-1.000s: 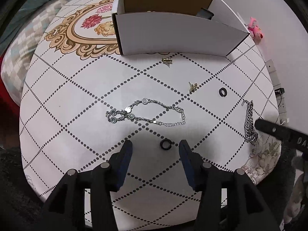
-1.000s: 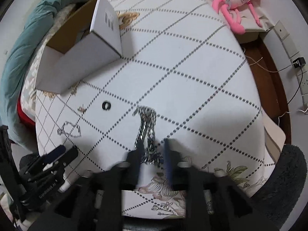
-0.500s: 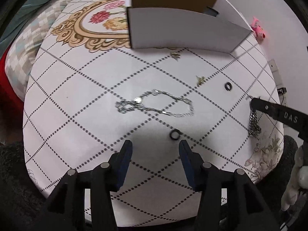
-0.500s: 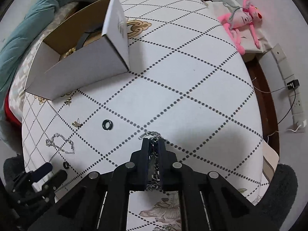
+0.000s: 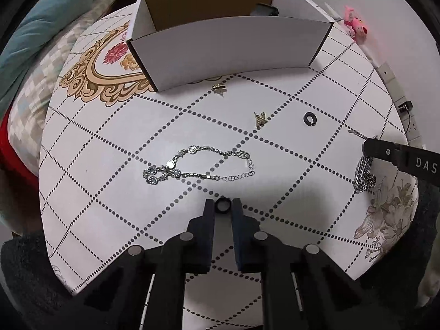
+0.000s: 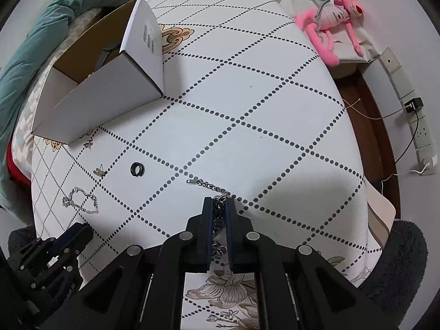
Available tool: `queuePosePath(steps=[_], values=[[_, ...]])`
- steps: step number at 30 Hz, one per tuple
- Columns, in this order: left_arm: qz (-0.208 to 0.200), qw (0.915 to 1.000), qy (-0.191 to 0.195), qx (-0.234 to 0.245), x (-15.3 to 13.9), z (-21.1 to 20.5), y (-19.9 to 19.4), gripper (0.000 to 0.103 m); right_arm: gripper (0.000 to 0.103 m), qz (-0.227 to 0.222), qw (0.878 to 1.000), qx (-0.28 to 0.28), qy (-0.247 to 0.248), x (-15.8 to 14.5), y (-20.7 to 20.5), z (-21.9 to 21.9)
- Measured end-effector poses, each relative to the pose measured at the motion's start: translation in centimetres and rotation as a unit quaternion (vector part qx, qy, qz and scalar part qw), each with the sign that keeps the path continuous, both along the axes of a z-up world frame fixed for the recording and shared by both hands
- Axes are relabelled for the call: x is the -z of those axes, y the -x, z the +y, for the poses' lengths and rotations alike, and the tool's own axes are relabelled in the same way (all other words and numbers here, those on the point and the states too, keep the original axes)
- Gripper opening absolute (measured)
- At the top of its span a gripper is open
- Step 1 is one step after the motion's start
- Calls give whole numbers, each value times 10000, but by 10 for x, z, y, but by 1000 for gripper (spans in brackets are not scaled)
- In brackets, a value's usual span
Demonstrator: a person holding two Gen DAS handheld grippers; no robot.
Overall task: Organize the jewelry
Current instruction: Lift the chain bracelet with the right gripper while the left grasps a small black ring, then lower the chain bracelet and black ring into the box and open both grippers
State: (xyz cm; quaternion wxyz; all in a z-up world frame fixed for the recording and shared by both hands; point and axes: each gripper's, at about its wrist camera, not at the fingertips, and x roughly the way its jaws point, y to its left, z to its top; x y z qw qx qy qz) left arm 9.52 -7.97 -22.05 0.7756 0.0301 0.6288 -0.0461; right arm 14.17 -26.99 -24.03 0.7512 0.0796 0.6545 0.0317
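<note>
Black ring (image 5: 222, 206) pinched between tips of left gripper (image 5: 223, 209), at near table edge. Heavy silver chain (image 6: 218, 214) clamped in right gripper (image 6: 219, 206), long axis along fingers, free clasp end trailed far-left on tablecloth (image 6: 275, 115).

Open white box (image 5: 225, 46) seen far across table, straight ahead of left gripper, far-left of right gripper; left judged nearer.

Left on cloth: thin bracelet (image 5: 198, 165), second black ring (image 5: 310, 118), two gold earrings (image 5: 260, 118).
</note>
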Motion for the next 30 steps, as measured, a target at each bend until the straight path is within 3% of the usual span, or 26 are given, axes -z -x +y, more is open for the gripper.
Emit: queuePosePath(steps=[4,9,15,20,25,30], values=[[-39,10000,52,-31,-3,2,3,9,8,-66,9999,-9,-116,-7,2,3],[-166,9994,291,-70,-29,26,7,9,8,-336,9981,-58,-521,-37,5,7],[-654,9948,755,-177,-91,44,-4,9,8,-801,9922,-202,-933,-91,3,9],[-966,9878,1171,-338,-133,53,-40,9,8,-1220,9836,-328,-1287,-141,-22,15],[-1051,9841,1324,-537,-138,64,-91,9,8,-1484,9778,-508,-1387,-170,-63,34],[-901,9865,1240,-577,-128,72,-128,9,8,-1444,9788,-676,-1284,-168,-110,58]])
